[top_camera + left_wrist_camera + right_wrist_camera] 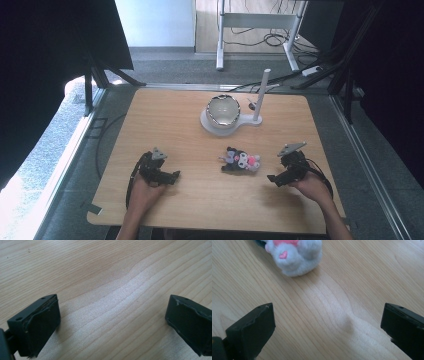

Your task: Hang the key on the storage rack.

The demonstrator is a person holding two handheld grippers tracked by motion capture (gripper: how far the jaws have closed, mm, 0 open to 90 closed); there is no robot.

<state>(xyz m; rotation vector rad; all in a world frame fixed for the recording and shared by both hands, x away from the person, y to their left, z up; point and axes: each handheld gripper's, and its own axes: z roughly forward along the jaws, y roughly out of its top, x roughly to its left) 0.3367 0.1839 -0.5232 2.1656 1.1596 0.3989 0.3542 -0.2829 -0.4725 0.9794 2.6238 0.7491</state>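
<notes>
A small plush toy [240, 161], black, white and pink, lies on the wooden table [200, 200] between my two grippers. Its white paw with a pink heart [295, 255] shows at the top of the right gripper view. My right gripper [273, 178] rests to the toy's right, its jaws wide apart over bare wood [327, 322]. My left gripper [175, 176] sits to the toy's left, likewise open with nothing between its jaws [112, 317]. A shiny bowl [223, 110] stands on a white base [210, 126] with an upright white post [261, 95] at the table's far side.
Beyond the table's far edge are grey floor, cables and a white desk frame [255, 22]. Dark panels [55, 40] flank both sides. Bare wood stretches between the grippers and the bowl stand.
</notes>
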